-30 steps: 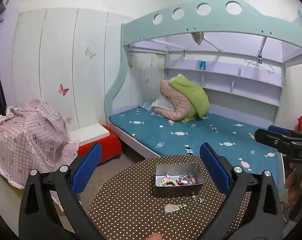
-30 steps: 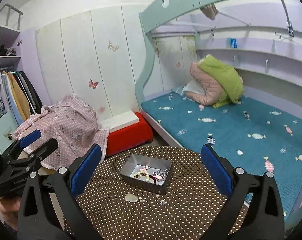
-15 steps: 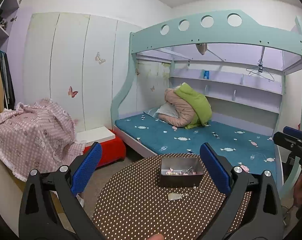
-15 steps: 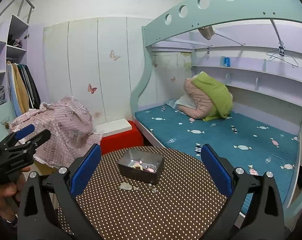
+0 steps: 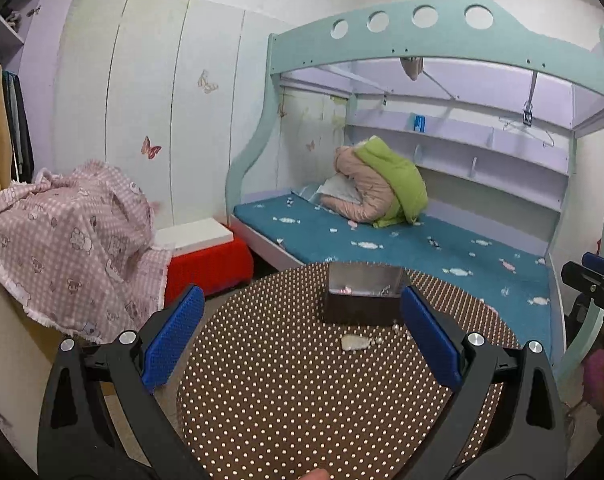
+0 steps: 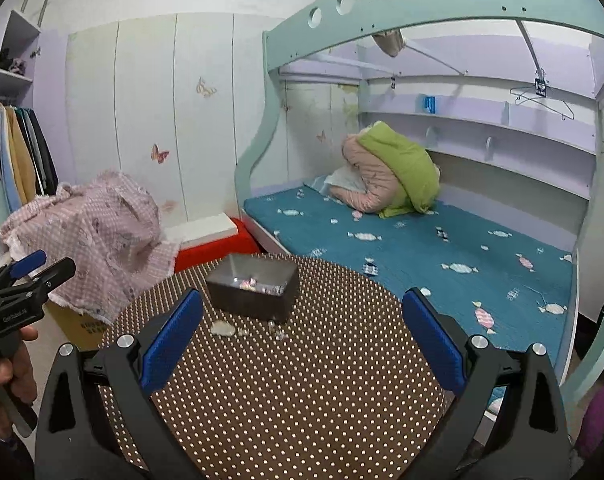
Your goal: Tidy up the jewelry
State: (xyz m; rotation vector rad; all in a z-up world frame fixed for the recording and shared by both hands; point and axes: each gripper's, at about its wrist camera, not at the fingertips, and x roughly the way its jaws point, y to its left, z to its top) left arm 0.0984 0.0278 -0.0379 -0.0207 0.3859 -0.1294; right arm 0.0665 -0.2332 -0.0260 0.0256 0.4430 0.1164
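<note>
My left claw (image 5: 302, 336) hangs over the near part of the round polka-dot worktop (image 5: 285, 392), blue pads spread wide, nothing between them. My right claw (image 6: 302, 336) is likewise spread wide and empty, above the same worktop.

The metal tray (image 5: 362, 294) sits toward the far edge of the worktop, upright. Some jewelry (image 6: 253, 283) lies inside it: I can make out pink and pale pieces on the floor of the tray, but not what kind.

On the worktop just in front of the tray lies a pale stone-like pendant (image 5: 354, 343), with a few small beads (image 5: 378, 341) beside it. In the right wrist view, tiny clear pieces (image 6: 277, 330) rest close to the tray's near corner. All of these are outside the tray and well apart from both claws.

Beyond the worktop: a bed with a teal mattress (image 6: 442, 248), a red stool (image 5: 209, 264), a pink checked cloth (image 5: 65, 248) draped to the left.
</note>
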